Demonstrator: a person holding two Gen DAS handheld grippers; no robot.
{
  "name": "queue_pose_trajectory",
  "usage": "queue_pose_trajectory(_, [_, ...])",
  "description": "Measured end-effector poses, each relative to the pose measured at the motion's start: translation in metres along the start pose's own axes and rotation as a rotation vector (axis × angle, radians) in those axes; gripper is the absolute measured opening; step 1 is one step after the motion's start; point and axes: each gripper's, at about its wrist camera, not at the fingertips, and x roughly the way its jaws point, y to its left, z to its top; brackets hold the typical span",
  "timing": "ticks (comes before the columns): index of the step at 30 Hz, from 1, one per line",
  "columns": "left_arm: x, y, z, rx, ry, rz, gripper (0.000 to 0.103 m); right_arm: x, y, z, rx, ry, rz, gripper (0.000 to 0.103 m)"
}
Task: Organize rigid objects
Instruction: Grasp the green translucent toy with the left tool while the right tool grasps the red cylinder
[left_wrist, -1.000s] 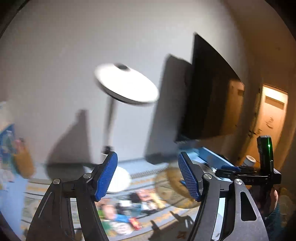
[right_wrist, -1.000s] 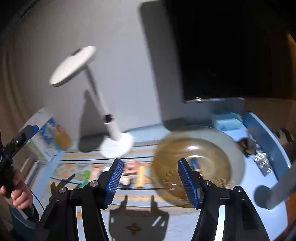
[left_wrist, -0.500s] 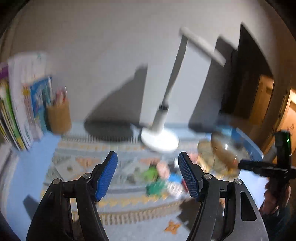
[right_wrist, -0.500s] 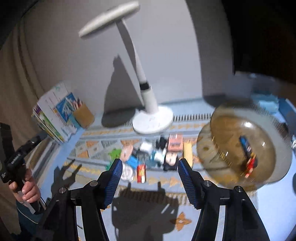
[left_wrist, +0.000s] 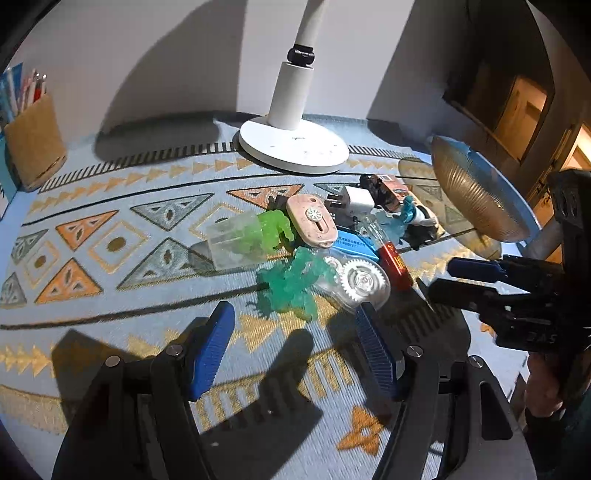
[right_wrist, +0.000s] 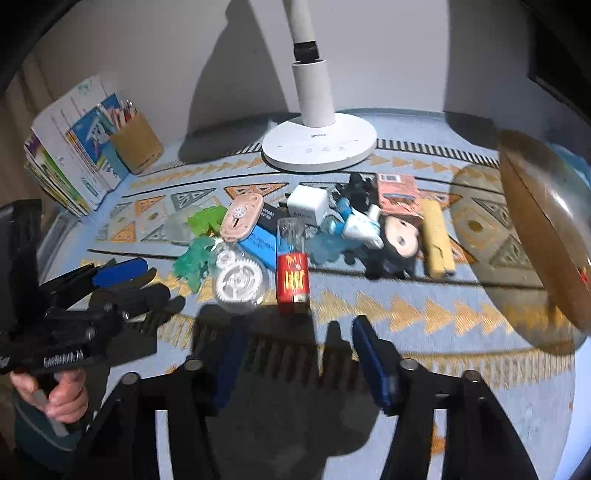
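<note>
Status: sorting barely begun, as far as the views show. A heap of small hard items lies on the patterned mat (left_wrist: 110, 243) covering the tabletop, in front of the white lamp base (left_wrist: 293, 147). The heap includes a green figure (left_wrist: 291, 284), a clear gear-wheel tape dispenser (left_wrist: 360, 282), a red lighter (right_wrist: 292, 277), a pink oval case (left_wrist: 312, 221), a white charger plug (right_wrist: 308, 206), a blue card box (right_wrist: 258, 245), a doll head (right_wrist: 400, 240) and a yellow bar (right_wrist: 437, 240). All lie touching or just beside one another, unsorted.

An amber glass bowl (left_wrist: 476, 199) stands at the right of the heap. In the right wrist view a trace of red shows at its edge; its contents otherwise cannot be told.

Left tongs (left_wrist: 295, 349): moderately wide, nothing between them, hovering just short of the green figure. Right tongs (right_wrist: 297, 363): closing, nothing between them, hovering short of the red lighter.

Assessment: nearly every item remains to be moved; no pick is under way yet.
</note>
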Motion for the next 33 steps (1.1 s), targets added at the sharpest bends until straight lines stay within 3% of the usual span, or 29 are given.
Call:
queue_pose_trajectory(2, [0.003, -0.004, 0.006, -0.007, 0.004, 0.001, 0.066, 0.01, 0.0, 0.006, -0.001, -0.001, -0.007, 0.039])
queue_pose_trajectory(7, [0.016, -0.012, 0.013, 0.027, -0.002, 0.048, 0.063, 0.034, -0.008, 0.016, 0.04, 0.027, 0.007, 0.039])
queue_pose_trajectory(17, [0.028, 0.001, 0.011, -0.028, -0.009, -0.001, 0.051, 0.046, 0.0, 0.02, -0.033, -0.022, -0.042, 0.035])
queue_pose_trajectory(19, [0.027, -0.004, 0.01, -0.003, -0.017, -0.004, 0.045, 0.047, 0.004, 0.019, -0.057, -0.047, -0.064, 0.033])
queue_pose_trajectory(21, [0.027, -0.008, 0.01, 0.019, -0.02, -0.006, 0.042, 0.049, 0.013, 0.018, -0.1, -0.06, -0.104, 0.022])
queue_pose_trajectory(24, [0.026, -0.002, 0.01, -0.006, -0.016, -0.034, 0.04, 0.048, 0.024, 0.015, -0.159, -0.078, -0.128, 0.022])
queue_pose_trajectory(28, [0.012, 0.003, 0.004, -0.039, -0.049, -0.054, 0.04, 0.042, 0.021, 0.011, -0.146, -0.068, -0.089, 0.022])
queue_pose_trajectory(33, [-0.016, -0.013, -0.023, 0.013, -0.085, -0.031, 0.04, 0.007, 0.004, -0.015, -0.103, -0.061, 0.047, 0.022])
